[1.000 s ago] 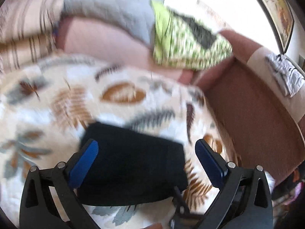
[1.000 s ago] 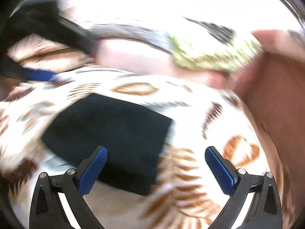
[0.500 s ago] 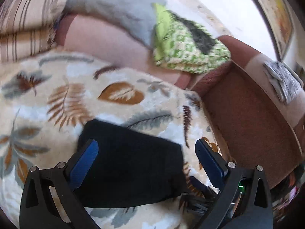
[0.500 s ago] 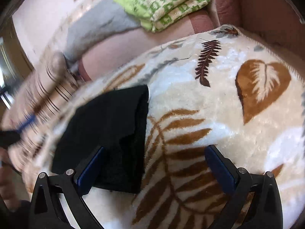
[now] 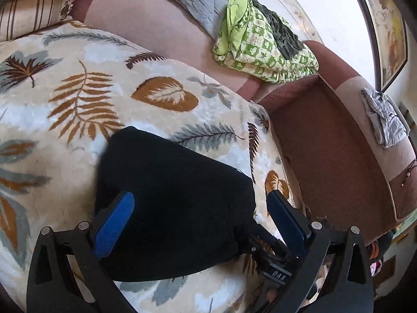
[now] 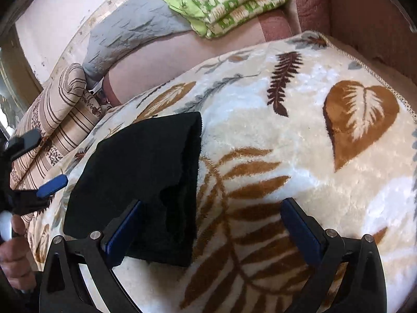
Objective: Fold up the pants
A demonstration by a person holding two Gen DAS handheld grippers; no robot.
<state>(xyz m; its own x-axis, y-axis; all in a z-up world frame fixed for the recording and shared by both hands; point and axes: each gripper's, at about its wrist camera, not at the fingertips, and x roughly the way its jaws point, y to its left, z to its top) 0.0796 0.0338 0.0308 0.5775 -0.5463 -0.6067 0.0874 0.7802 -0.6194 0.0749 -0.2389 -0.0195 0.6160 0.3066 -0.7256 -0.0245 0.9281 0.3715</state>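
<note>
The black pants (image 5: 172,206) lie folded into a compact rectangle on a leaf-patterned blanket (image 5: 78,104). My left gripper (image 5: 200,216) hovers open just above them, its blue pads spread wider than the fold and holding nothing. In the right wrist view the same pants (image 6: 146,177) sit left of centre, with the layered edge facing right. My right gripper (image 6: 211,224) is open and empty over the pants' right edge and the blanket (image 6: 299,135). The left gripper's blue fingertip (image 6: 52,184) and a hand (image 6: 13,250) show at the far left.
A green patterned cloth with a dark garment (image 5: 263,47) and a grey cover (image 5: 198,2) lie on the sofa back. A striped cushion (image 6: 60,120) sits at the left. A brown sofa seat (image 5: 325,156) and a crumpled grey cloth (image 5: 385,117) lie to the right.
Both grippers have steadied over the folded pants. The right gripper swung round to the pants' right edge and closer to the blanket. The pants have not moved.
</note>
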